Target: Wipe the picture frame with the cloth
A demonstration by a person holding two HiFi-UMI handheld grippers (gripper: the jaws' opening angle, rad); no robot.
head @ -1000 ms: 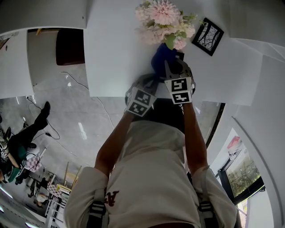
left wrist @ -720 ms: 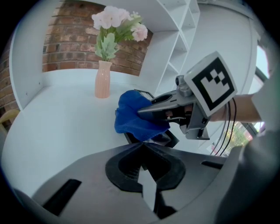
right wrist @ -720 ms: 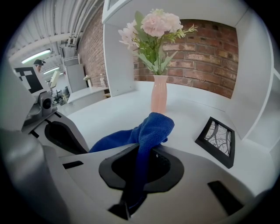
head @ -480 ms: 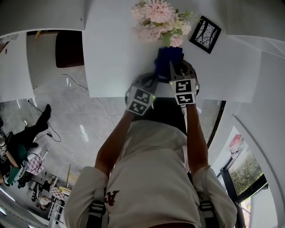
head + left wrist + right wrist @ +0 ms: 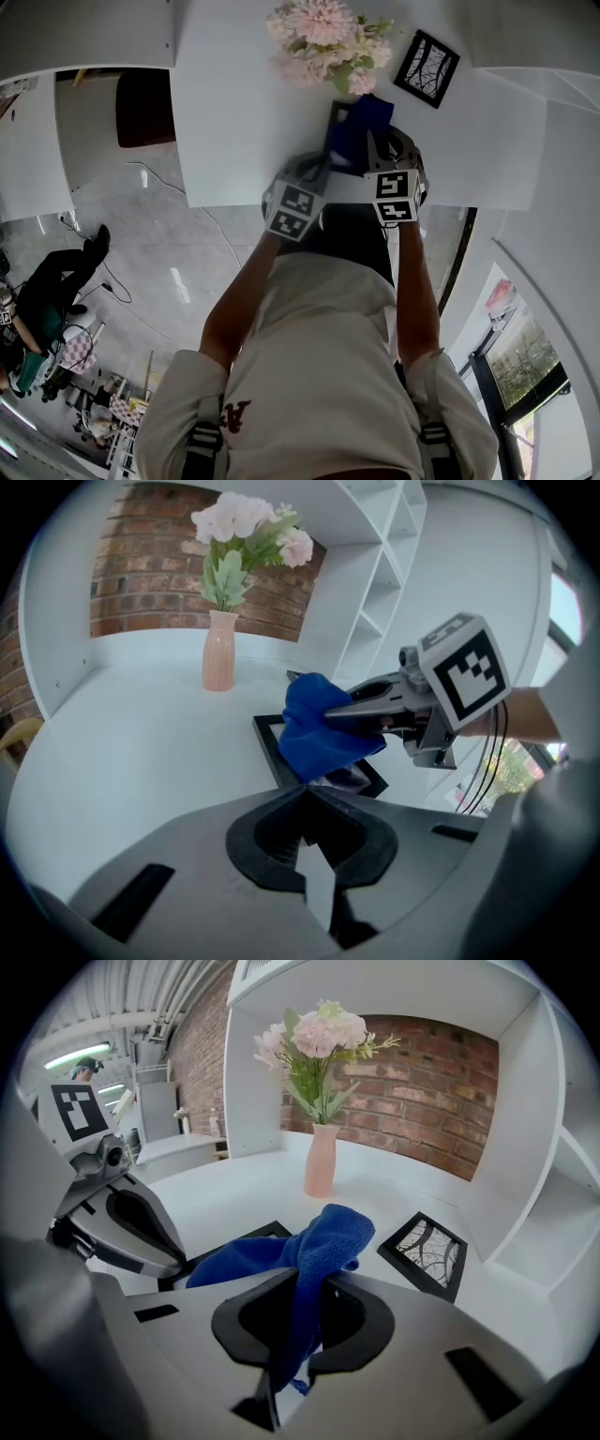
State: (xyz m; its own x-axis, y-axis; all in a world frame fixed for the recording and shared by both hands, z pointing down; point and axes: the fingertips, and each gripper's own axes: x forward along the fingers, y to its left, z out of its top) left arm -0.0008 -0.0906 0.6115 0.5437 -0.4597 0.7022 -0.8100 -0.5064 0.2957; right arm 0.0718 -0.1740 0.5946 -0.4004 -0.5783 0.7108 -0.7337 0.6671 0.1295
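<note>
The blue cloth (image 5: 317,731) has slid a little to the right over the black picture frame (image 5: 272,742), carried by the right gripper (image 5: 314,1283), whose jaws pinch it with a fold bunched above them. It looks fleecy and deep blue, and covers much of the frame, which lies flat on the white table (image 5: 141,761). The left gripper (image 5: 305,794) has its jaws pressed together, tips at the frame's near edge. Beyond stand a pink vase of flowers (image 5: 221,663) and a second frame (image 5: 424,1252).
</note>
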